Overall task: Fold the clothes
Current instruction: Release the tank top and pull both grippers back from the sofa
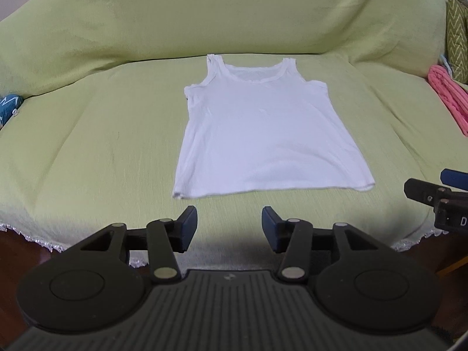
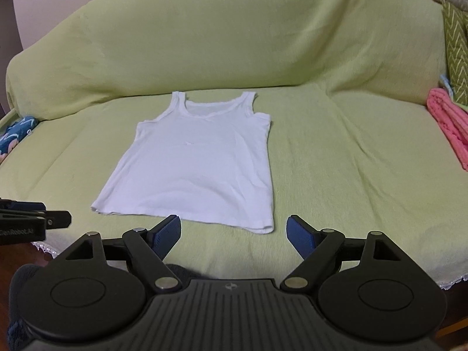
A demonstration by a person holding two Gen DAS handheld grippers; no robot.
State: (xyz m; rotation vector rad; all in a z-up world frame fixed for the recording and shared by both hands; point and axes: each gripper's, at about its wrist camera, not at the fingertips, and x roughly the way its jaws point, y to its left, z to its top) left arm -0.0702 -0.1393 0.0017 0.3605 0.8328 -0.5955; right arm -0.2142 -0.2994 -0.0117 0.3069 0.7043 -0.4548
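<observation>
Both my claws hang off the sofa's front edge with nothing between their pads: the left claw [image 1: 229,225] part-open, the right claw [image 2: 234,234] wide. One flat white ribbed cotton tank top [image 1: 263,134] lies mid-seat on the green-covered sofa [image 1: 87,146], ahead of both, hem nearest, straps toward the backrest. One folded pink towel [image 1: 450,99] sits at the right edge.

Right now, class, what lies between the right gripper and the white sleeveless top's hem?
Only bare green sofa cover, in the right wrist view, between right gripper and white top.
</observation>
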